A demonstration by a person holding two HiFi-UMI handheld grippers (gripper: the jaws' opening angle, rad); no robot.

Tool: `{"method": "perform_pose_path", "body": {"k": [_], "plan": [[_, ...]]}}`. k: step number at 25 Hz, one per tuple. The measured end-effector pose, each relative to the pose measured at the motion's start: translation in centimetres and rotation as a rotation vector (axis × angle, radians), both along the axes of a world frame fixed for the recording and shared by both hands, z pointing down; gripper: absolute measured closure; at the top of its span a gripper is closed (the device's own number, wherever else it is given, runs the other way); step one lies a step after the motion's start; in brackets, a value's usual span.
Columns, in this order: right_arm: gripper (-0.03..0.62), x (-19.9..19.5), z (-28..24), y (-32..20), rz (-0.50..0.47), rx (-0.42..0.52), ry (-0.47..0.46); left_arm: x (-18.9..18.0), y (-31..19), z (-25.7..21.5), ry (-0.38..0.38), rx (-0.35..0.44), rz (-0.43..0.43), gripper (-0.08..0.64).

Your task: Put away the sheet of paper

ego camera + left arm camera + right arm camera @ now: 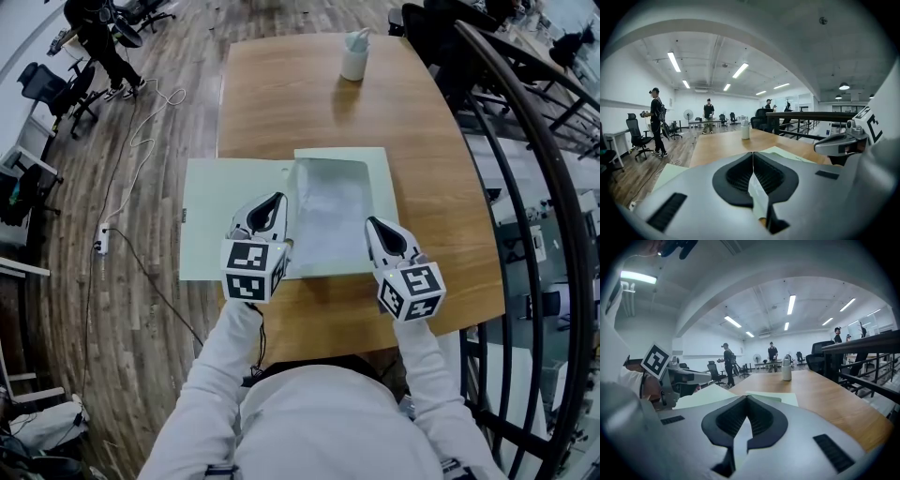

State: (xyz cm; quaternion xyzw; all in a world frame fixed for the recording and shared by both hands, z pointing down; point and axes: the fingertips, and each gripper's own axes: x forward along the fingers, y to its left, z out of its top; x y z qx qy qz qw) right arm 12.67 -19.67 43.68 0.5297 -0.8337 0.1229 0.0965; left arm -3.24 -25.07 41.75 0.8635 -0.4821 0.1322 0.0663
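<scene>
A pale sheet of paper [328, 211] lies over an open light green folder [225, 216] on the wooden table [281, 103]. My left gripper [280, 199] holds the sheet's left edge, and my right gripper [369, 223] holds its right edge. In the left gripper view the jaws [753, 153] meet at the tip with a strip of the sheet [758, 197] pinched between them. The right gripper view shows the same: jaws [747, 397] closed, with the sheet [738, 446] running through the gap. The sheet's near part looks raised off the folder.
A white container [354, 54] stands at the table's far end. A dark metal railing [525, 141] runs along the right side. A cable and power strip [101, 242] lie on the wooden floor to the left. People [656, 119] and office chairs are far back.
</scene>
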Motion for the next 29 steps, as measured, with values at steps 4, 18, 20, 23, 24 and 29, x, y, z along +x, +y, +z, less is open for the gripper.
{"method": "perform_pose_path", "body": {"k": [4, 18, 20, 23, 24, 29], "plan": [[0.566, -0.4, -0.9, 0.3, -0.002, 0.021, 0.029, -0.7, 1.0, -1.0, 0.030, 0.021, 0.003, 0.541], [0.566, -1.0, -2.1, 1.7, 0.015, 0.071, 0.062, -2.8, 3.6, 0.2, 0.076, 0.004, -0.004, 0.541], [0.566, -1.2, -2.0, 1.9, 0.015, 0.072, 0.062, -2.9, 3.9, 0.6, 0.080, -0.004, -0.002, 0.541], [0.566, -1.4, -2.1, 2.3, 0.016, 0.072, 0.061, -2.9, 4.2, 0.9, 0.080, -0.016, 0.007, 0.541], [0.566, -1.5, -2.1, 2.3, 0.016, 0.071, 0.061, -3.0, 4.2, 0.9, 0.081, -0.020, 0.009, 0.541], [0.566, -1.9, -2.2, 2.3, 0.012, 0.070, 0.057, -3.4, 4.1, 1.6, 0.083, -0.046, 0.008, 0.541]]}}
